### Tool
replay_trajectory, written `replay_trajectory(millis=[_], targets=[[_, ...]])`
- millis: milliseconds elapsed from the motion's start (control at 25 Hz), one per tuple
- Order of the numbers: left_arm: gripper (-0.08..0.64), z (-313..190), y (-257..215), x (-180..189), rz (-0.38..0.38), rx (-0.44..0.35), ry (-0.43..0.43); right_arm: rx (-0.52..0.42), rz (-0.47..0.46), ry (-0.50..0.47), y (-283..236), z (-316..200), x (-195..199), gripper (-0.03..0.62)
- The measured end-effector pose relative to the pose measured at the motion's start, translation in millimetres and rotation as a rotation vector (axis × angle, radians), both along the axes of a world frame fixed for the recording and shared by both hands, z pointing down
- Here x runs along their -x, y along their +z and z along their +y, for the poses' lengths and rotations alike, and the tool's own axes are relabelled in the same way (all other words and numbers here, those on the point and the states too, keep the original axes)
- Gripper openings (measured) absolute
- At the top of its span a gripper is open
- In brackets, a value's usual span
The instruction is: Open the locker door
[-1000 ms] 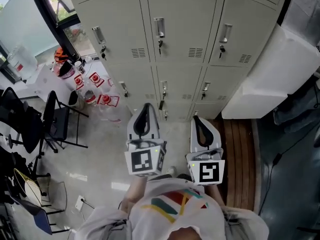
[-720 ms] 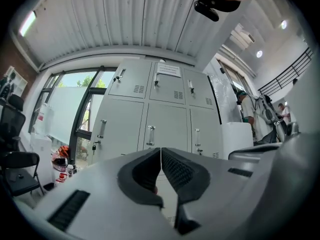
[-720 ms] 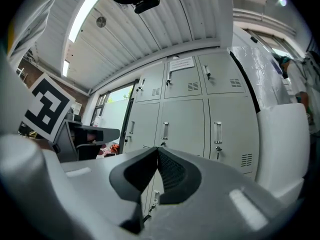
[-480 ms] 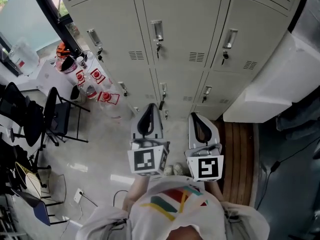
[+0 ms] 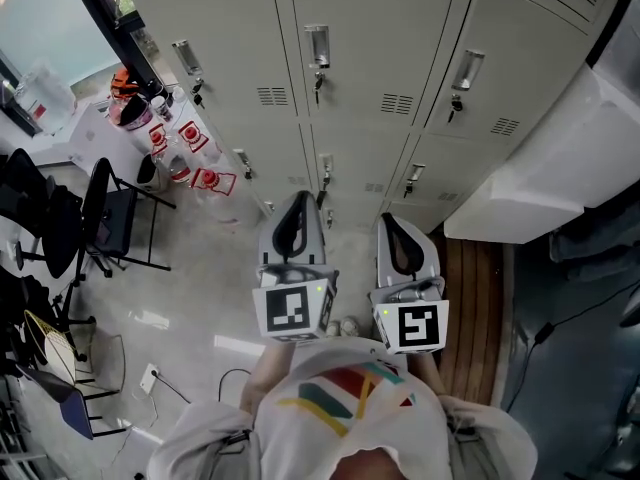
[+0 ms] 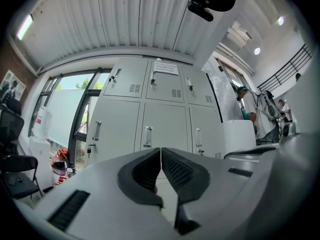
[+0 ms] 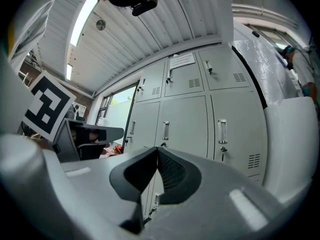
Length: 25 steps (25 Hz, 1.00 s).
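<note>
A bank of pale grey lockers (image 5: 370, 78) stands ahead, all doors closed, each with a chrome handle (image 5: 318, 46) and a key below it. In the head view my left gripper (image 5: 296, 200) and right gripper (image 5: 389, 220) hang side by side in front of the lower locker row, short of the doors and touching nothing. Both are shut with nothing between the jaws. The left gripper view shows its gripper (image 6: 160, 150) pointed at the middle locker column (image 6: 165, 129). From the right gripper (image 7: 157, 151), the doors (image 7: 185, 119) appear slightly to the right.
A black folding chair (image 5: 110, 223) and red-labelled water bottles (image 5: 190, 158) stand on the floor at the left. A white box-like unit (image 5: 560, 158) abuts the lockers on the right, above a wooden strip of floor (image 5: 480, 298). A cable (image 5: 190, 393) lies on the floor near my feet.
The view has shifted slightly towards the lockers; both grippers stay shut and side by side, moved a little forward.
</note>
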<state>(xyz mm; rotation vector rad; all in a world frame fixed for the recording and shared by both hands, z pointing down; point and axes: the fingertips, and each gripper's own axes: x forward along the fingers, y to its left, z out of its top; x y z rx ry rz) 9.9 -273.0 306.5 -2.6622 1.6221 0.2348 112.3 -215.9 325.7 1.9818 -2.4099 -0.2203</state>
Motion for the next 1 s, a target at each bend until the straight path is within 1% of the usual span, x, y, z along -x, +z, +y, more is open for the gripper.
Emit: replay_trajectory(millis=[160,400,520,640,720,800,840,920,1000], targets=[[0.019,-2.7,0.6,-0.6,0.004,0.001,0.004,-0.011,0.002,0.0,-1.8,0.1,1.0,0.005],[0.019,-6.8,-1.2,-5.9,-0.009,-0.011,0.016,-0.007,0.009,0.034,-2.7,-4.8,-10.8,0.005],[0.02,-8.8,-4.8,-2.9,-0.008,-0.016,0.009,-0.018,0.027,0.027,-8.1,-13.3,-13.7,0.005],[0.02,-11.9,-6.8,2.6,-0.012,-0.019,-0.004,-0.051,0.047,-0.019,-22.2,-30.4,-10.7,0.006],[0.02,-13.4,-3.0,9.1,-0.022,0.006,-0.023,-0.072,0.043,-0.064,-35.4,-43.1,-5.7,0.029],[0.02,-13.8,-1.9,15.1,-0.022,0.004,-0.036,-0.092,0.026,-0.094,-48.8,-57.1,-2.3,0.046],[0.02,-13.9,-1.2,18.4,-0.023,0.004,-0.043,-0.099,0.016,-0.099,-54.8,-65.3,-1.9,0.057],[0.02,-14.4,-0.7,26.0,-0.026,0.006,-0.062,-0.106,-0.001,-0.09,-64.3,-84.6,-3.1,0.058],[0.02,-14.9,-2.4,33.9,-0.026,0.009,-0.084,-0.11,0.004,-0.085,-71.4,-105.2,-2.2,0.066]])
